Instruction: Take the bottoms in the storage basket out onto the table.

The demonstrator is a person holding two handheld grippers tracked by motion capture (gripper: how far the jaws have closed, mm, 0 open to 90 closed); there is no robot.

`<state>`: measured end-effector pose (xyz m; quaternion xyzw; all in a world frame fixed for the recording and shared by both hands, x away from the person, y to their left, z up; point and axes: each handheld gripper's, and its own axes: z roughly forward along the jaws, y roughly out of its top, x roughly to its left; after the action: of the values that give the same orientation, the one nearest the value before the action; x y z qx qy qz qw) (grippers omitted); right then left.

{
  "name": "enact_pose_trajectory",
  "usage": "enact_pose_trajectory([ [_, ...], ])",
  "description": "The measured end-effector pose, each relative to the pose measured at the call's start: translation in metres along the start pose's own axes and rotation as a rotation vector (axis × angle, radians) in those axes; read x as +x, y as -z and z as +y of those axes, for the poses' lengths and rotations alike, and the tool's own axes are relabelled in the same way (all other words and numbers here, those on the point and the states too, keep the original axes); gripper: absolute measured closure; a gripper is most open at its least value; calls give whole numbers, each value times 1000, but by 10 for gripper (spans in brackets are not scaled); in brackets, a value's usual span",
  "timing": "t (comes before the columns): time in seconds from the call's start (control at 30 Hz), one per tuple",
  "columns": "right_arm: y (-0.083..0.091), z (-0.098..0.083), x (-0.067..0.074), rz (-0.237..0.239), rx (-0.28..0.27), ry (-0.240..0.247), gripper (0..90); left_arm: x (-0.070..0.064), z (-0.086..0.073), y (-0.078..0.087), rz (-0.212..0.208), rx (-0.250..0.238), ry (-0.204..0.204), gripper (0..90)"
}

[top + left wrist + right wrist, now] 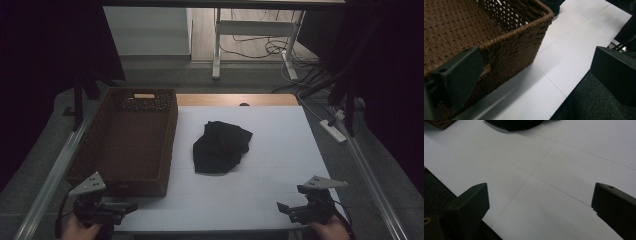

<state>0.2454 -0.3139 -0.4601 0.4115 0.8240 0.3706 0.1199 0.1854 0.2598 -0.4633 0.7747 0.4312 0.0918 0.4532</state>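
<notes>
One brown wicker basket (125, 142), one crumpled black cloth (220, 146) and two handheld grippers — left gripper (131, 205), right gripper (283, 207) — on one white tabletop (260, 185).

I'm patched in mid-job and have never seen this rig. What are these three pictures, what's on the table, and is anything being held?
There is no robot arm: a person holds a two-jaw tool in each hand. The high view looks down from above the person's side; the left gripper and right gripper sit at the near edge. The other two pictures come from cameras riding on those grippers, looking out between their black jaws. On the white table lie a crumpled black cloth in the middle and a brown woven basket to its left; what lies at the basket's far end is unclear. Both grippers are open and hold nothing. The left one points at the basket's near corner.
</notes>
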Motion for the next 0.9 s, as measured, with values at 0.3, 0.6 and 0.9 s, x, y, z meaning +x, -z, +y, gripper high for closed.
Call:
enact_pose_trajectory([
  [0.3, 0, 0, 0, 1, 0, 2, 19, 4, -9, 0, -5, 25, -22, 0],
  [0.6, 0, 0, 0, 2, 3, 1, 19, 17, -21, 3, 5, 35, -34, 0],
  [0.9, 0, 0, 1, 2, 3, 2, 19, 22, -25, 8, -2, 47, -29, 0],
])
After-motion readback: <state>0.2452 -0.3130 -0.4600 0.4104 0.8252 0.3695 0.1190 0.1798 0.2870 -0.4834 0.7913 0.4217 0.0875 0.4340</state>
